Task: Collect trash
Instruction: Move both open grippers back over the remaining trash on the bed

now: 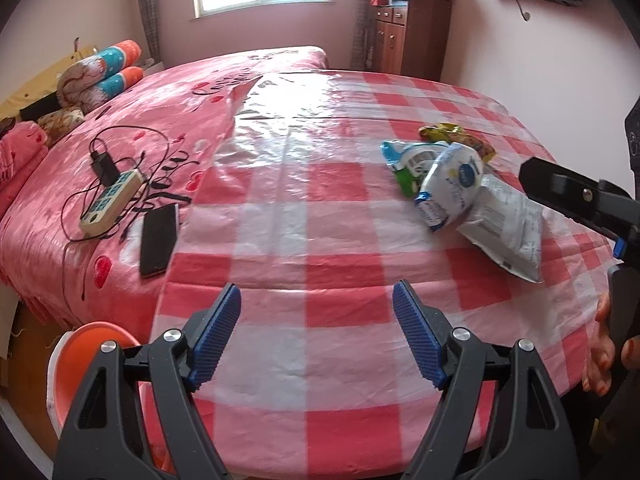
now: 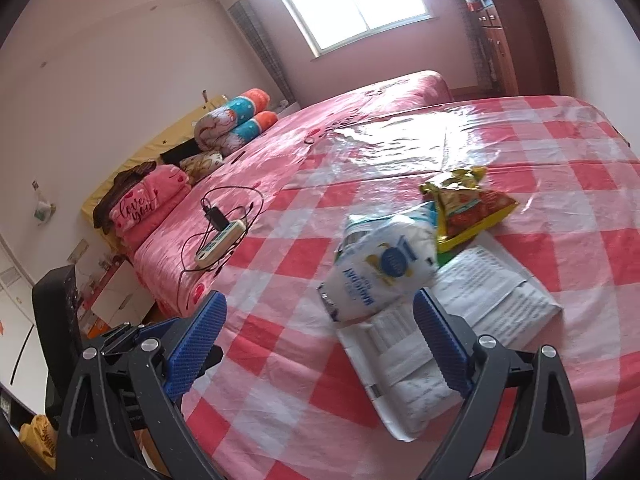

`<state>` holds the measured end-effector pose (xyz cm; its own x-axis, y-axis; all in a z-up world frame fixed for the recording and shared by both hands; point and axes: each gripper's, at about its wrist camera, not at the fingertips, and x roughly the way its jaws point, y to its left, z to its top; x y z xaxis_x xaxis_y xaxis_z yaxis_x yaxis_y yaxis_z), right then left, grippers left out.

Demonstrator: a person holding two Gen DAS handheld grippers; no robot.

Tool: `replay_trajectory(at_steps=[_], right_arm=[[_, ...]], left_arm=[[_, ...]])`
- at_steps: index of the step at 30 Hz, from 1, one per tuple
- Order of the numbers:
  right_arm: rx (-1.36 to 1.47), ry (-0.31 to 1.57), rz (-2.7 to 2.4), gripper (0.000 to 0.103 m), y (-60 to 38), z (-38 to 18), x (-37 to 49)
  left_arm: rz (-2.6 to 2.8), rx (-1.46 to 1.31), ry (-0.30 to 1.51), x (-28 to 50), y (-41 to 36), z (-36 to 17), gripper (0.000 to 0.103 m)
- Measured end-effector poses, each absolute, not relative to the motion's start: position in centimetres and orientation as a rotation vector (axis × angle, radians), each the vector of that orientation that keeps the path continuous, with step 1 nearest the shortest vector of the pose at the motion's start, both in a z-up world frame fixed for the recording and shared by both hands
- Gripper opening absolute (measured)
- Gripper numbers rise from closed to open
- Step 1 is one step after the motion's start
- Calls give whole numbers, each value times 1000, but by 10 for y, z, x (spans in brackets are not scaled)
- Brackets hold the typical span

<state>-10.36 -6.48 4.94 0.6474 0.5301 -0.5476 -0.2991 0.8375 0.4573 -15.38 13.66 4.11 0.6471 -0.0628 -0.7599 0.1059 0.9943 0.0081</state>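
Note:
A pile of trash lies on the red-and-white checked plastic cloth (image 1: 320, 272). It holds a white-and-blue bag (image 1: 452, 184) (image 2: 384, 268), a grey-white printed pouch (image 1: 506, 232) (image 2: 460, 320), a green-and-white packet (image 1: 404, 164) and a yellow snack bag (image 1: 456, 136) (image 2: 468, 204). My left gripper (image 1: 318, 292) is open over bare cloth, well left of the pile. My right gripper (image 2: 320, 300) is open too, with nothing between its pads. Its right finger (image 2: 440, 340) stands over the pouch, and the white-and-blue bag is just beyond the tips. One right finger (image 1: 560, 194) shows in the left wrist view.
A phone (image 1: 159, 240) and a power strip (image 1: 112, 200) with tangled cables lie on the pink bedspread to the left. An orange bin (image 1: 92, 344) stands below the bed's near-left edge. A hand (image 1: 600, 360) holds the right handle. Pillows and a cabinet (image 1: 408, 36) are farther back.

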Motion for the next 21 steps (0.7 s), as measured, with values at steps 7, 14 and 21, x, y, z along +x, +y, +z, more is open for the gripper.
replay_trajectory(at_steps=[7,14,21], right_arm=[[382,718,435,93,-90,47,-99],[433,698,374,93,-119,45,-96],[480,693,340,93,-141,42,-91]], left_arm=[[-144,78,859,-147,112,43,79],[-166,90,842,-130,93,50,79],[-160,97,823,-96,80,57,79]])
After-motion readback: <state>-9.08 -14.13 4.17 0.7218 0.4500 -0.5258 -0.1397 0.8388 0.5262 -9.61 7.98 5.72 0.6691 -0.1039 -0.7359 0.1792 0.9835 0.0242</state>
